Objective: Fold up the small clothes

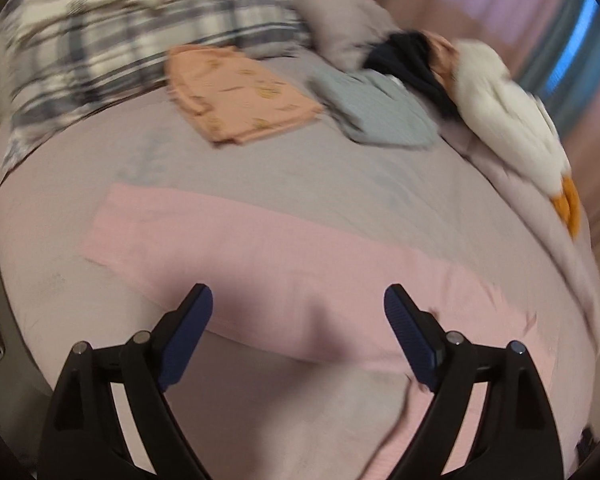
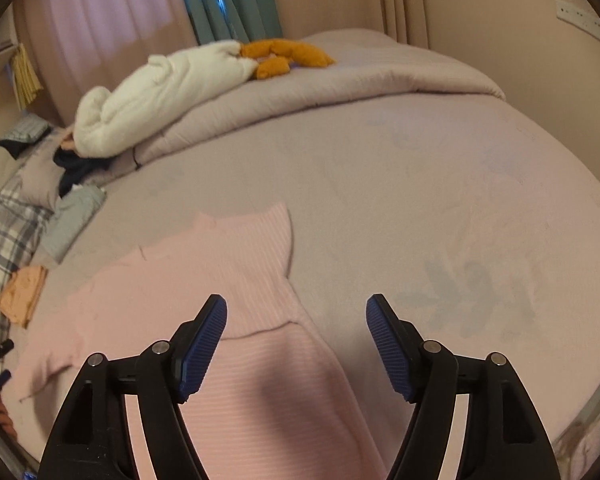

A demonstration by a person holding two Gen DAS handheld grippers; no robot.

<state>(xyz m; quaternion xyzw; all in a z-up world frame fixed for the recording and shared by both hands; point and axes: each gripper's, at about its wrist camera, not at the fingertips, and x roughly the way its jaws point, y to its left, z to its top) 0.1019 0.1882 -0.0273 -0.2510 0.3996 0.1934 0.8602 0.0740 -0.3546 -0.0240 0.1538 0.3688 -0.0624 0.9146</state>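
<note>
Pink ribbed garment (image 2: 236,280) lies flat on the mauve bed sheet (image 2: 400,184); both claws wide and empty.

Left gripper (image 1: 298,304) and right gripper (image 2: 296,314) hang above it, ridged blue pads apart, gripping nothing. At 12 o'clock in the blurred left view: a folded peach printed cloth (image 1: 240,96), possibly pyjamas; at 1 o'clock a grey-blue folded piece (image 1: 376,116) and white plush toy (image 1: 508,120).

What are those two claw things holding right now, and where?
Nothing. The left gripper and right gripper are both open above the pink garment, which lies loose on the bed.
</note>
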